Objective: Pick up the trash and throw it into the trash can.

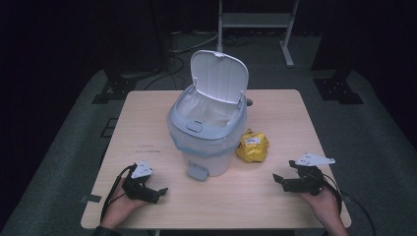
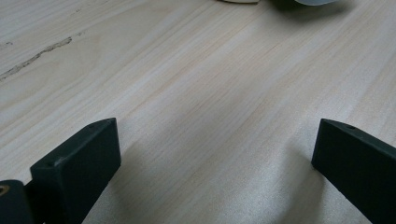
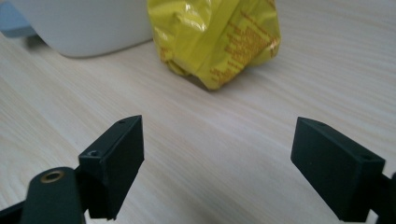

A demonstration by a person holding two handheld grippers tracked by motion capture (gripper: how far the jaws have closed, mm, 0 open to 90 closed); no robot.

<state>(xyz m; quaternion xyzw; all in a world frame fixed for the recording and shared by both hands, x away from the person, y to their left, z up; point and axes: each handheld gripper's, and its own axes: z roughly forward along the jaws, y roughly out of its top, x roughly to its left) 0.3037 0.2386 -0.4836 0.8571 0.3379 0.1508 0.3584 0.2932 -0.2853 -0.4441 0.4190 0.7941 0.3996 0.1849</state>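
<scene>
A white pedal bin (image 1: 209,130) with its lid up and a liner inside stands at the table's middle. A crumpled yellow snack bag (image 1: 253,146) lies against its right side. In the right gripper view the bag (image 3: 219,37) lies ahead of the jaws, beside the bin's base (image 3: 79,28). My right gripper (image 1: 280,180) is near the front right, open, with nothing between its jaws (image 3: 217,163). My left gripper (image 1: 160,192) rests at the front left, open over bare wood (image 2: 215,154).
The wooden table (image 1: 275,113) stands on grey carpet. The bin's foot pedal (image 1: 196,172) juts toward the front edge. A dark scratch mark (image 1: 147,147) lies left of the bin. A metal stand (image 1: 255,22) and cables are on the floor behind.
</scene>
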